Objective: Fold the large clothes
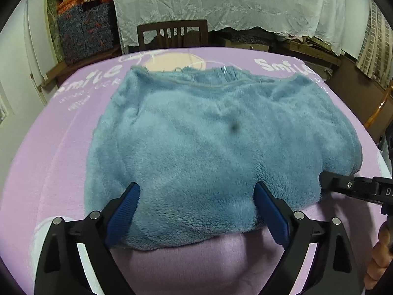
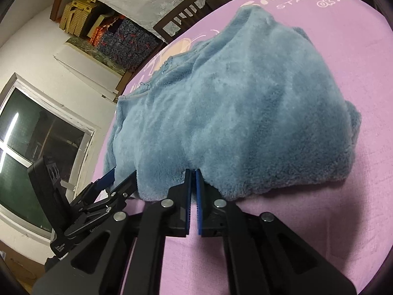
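A fluffy blue fleece garment (image 1: 208, 137) lies folded on the purple blanket (image 1: 49, 147); it also shows in the right wrist view (image 2: 245, 103). My left gripper (image 1: 196, 196) is open, its blue pads either side of the garment's near hem, which lies between them. My right gripper (image 2: 193, 174) is shut on the garment's near edge at its right corner. It shows from the side in the left wrist view (image 1: 326, 184). The left gripper shows at the left in the right wrist view (image 2: 122, 177).
The purple blanket (image 2: 319, 221) with white "Smile" lettering covers the table. A dark wooden chair (image 1: 172, 34) stands behind the table, under a white lace cloth (image 1: 233, 2). Patterned boxes (image 1: 86, 32) stack at the back left. A window (image 2: 36, 152) is at the left.
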Tool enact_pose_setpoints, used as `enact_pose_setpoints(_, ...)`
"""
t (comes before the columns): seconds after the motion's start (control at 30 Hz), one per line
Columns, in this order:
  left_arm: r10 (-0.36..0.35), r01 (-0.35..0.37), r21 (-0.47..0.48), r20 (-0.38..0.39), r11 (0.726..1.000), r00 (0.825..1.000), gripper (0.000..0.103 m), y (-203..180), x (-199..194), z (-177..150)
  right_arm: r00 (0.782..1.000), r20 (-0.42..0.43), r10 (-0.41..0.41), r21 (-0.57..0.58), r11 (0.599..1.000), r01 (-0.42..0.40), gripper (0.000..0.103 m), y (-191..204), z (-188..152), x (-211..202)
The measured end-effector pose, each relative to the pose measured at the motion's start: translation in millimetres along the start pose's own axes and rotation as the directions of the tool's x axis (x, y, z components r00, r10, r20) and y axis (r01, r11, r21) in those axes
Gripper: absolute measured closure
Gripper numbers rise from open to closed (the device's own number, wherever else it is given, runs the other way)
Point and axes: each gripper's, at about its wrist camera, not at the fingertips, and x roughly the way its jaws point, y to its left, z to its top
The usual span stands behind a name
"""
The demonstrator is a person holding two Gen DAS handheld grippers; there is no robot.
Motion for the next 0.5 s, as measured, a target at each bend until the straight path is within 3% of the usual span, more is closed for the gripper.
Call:
enact_pose_setpoints(0.13,-0.031,0.030,0.023,0.067,0.999,0.997,0.011,-8,-22,15,1.000,0.001,0.016,0.010,1.000,-0.016,0.092,1,0,-9)
enact_pose_setpoints(0.2,-0.030,0.026,0.040,0.105,0.999,0.994,0.011,-13,-29,24,1.000,0.026,0.009,-0.018,1.000,-0.009,0.077,10,-1,-18)
enact_pose_setpoints(0.27,-0.031,0.024,0.056,0.126,0.998,0.992,0.011,-19,-29,34,0.998,0.063,-0.018,-0.060,0.998,0.022,0.070,20,-1,-27)
enact_pose_setpoints(0.37,-0.008,-0.002,0.072,0.137,0.997,0.990,0.011,-24,-20,41,0.991,0.122,-0.045,-0.097,0.994,0.057,0.065,26,1,-42)
enact_pose_setpoints(0.5,-0.008,0.005,0.031,0.093,0.999,0.996,0.011,-18,7,40,0.986,0.162,-0.042,-0.083,0.995,0.056,0.063,23,5,-54)
